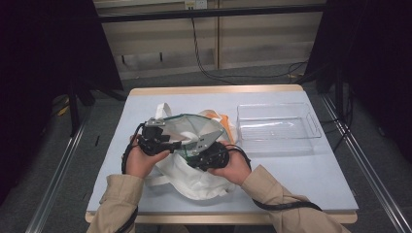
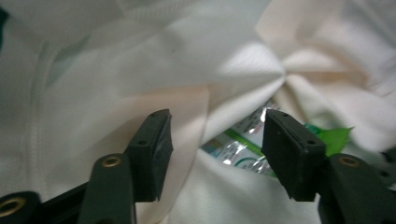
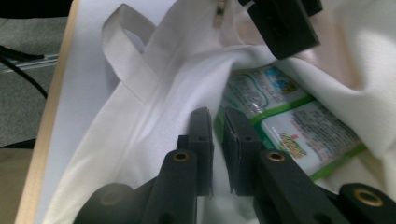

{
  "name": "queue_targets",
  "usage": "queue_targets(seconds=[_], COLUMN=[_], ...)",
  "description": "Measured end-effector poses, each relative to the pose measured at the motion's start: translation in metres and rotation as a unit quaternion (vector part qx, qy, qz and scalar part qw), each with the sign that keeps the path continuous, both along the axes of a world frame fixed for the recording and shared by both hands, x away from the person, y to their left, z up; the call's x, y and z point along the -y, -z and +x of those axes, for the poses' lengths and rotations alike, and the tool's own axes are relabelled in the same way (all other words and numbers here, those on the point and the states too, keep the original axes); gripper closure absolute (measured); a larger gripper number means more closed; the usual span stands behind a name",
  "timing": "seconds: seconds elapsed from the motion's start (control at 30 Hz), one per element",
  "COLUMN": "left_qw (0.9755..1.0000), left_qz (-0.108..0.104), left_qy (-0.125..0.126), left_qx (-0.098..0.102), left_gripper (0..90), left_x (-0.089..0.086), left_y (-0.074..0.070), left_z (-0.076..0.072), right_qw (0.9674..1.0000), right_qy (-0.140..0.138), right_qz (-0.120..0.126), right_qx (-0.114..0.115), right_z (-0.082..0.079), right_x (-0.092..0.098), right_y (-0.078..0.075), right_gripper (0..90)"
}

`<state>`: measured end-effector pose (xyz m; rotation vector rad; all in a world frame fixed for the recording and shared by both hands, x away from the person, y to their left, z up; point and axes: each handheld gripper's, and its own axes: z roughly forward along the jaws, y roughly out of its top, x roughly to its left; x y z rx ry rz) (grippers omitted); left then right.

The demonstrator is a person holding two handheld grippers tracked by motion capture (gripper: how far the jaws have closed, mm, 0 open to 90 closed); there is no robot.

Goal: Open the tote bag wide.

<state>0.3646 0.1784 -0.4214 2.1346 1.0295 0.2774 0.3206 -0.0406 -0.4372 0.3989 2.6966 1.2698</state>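
Note:
A white cloth bag [image 1: 194, 180] lies in the middle of the table, its mouth held up between my two hands. My left gripper [image 1: 176, 144] sits at the mouth's left side. In the left gripper view its jaws [image 2: 215, 140] stand open, with white cloth [image 2: 116, 70] behind them and nothing pinched. My right gripper [image 1: 193, 151] is at the mouth's near right. Its jaws [image 3: 218, 135] are only a crack apart at the bag's edge [image 3: 177, 93]. A green and white packet [image 3: 289, 126] lies inside the bag [image 2: 238, 149].
A clear plastic tray [image 1: 311, 124] stands empty at the right of the pale table top [image 1: 301, 174]. The bag's looped handle [image 3: 126, 56] lies flat toward the table's left edge. An orange strip [image 1: 221, 118] shows behind the bag.

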Motion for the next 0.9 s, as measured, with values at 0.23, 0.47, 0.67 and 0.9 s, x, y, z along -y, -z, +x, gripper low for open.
queue_targets(seconds=[0.23,0.47,0.67,0.9], left_qw=[0.9996,0.9998,0.9998,0.9999], left_qz=[0.026,0.017,0.019,0.013], left_qy=[0.012,0.01,0.009,0.003], left_qx=[-0.006,-0.007,-0.007,-0.008], left_gripper=[54.3,55.5,54.9,54.4], left_x=[0.001,0.001,0.0,0.001], left_y=[0.006,0.008,0.007,0.008], left_z=[-0.001,-0.001,-0.002,-0.002], right_qw=[0.9995,0.9984,0.9972,0.9949], right_qy=[0.016,0.014,-0.003,-0.013], right_qz=[-0.021,-0.05,-0.074,-0.098], right_qx=[0.017,0.023,0.01,0.016], right_z=[0.007,0.015,0.02,0.021], right_x=[0.007,0.009,-0.001,-0.007], right_y=[0.002,0.009,0.014,0.017], right_gripper=[65.0,58.8,61.0,69.9])
